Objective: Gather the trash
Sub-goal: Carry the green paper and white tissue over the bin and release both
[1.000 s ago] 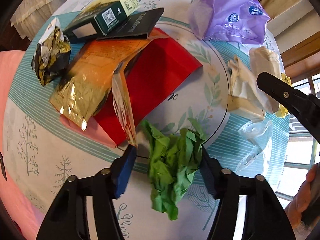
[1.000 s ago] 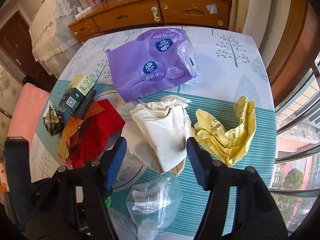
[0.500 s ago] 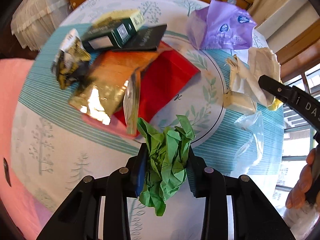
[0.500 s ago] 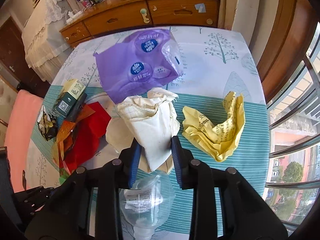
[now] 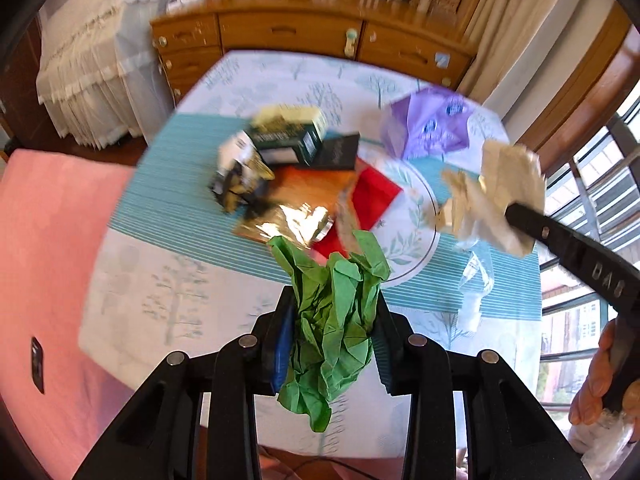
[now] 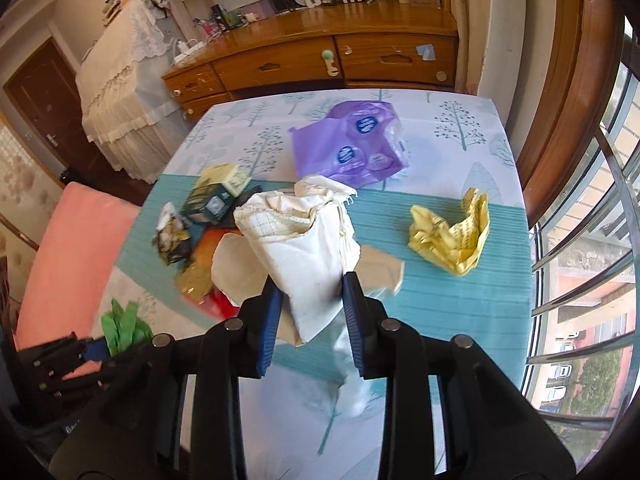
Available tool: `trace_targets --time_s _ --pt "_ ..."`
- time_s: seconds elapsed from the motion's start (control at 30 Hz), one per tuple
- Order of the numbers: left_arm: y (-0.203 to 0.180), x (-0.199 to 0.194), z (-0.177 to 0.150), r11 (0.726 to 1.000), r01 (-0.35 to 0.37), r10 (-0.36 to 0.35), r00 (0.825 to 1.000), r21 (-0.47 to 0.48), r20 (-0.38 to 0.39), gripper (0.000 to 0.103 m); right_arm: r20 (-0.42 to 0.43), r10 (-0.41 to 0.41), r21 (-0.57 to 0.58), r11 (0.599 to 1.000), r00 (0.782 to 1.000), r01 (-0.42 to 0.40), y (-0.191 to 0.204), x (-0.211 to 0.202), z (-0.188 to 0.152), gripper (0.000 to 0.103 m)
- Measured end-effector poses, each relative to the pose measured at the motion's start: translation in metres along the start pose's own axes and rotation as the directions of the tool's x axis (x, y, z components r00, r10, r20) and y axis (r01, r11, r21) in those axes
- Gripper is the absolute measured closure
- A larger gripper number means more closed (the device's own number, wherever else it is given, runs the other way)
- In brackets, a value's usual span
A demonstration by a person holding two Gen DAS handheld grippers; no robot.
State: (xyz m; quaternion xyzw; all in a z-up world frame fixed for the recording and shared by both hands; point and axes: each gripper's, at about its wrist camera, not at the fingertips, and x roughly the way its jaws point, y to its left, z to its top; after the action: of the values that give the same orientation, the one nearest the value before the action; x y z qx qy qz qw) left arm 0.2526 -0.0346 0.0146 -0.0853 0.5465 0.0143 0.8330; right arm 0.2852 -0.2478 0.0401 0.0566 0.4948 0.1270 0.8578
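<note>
Each hand-held gripper is clenched on its own piece: the left hand-held gripper (image 5: 331, 344) grips green crumpled paper (image 5: 334, 320), the right hand-held gripper (image 6: 310, 322) a cream bag (image 6: 308, 240), both upright above the counter (image 6: 460, 304); yellow paper (image 6: 452, 236) lies ahead-right of the right one, nearer it.

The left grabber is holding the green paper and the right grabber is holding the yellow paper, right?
Not quite. The right gripper is holding the cream paper bag; the right wrist view shows the yellow paper lying on the table. The left gripper does hold the green paper.

The clear plastic wrapper (image 6: 352, 384) is blurred, partly hidden behind the cream bag (image 6: 308, 256), perhaps a bottle.
</note>
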Motion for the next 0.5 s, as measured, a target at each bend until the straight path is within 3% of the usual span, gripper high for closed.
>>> trace_targets --time_s 0.17,0.5 --pt "0.029 -0.039 -0.017 0.999 0.0 -0.002 0.999 0.042 0.049 0.068 0.007 0.013 -0.03 0.999 1.0 -0.013 0.041 -0.031 -0.027 0.076" --pt "0.107 -0.093 -0.068 0.987 0.077 -0.089 0.993 0.14 0.081 0.068 0.037 -0.032 -0.025 0.999 0.999 0.033 0.14 -0.082 -0.101 0.076"
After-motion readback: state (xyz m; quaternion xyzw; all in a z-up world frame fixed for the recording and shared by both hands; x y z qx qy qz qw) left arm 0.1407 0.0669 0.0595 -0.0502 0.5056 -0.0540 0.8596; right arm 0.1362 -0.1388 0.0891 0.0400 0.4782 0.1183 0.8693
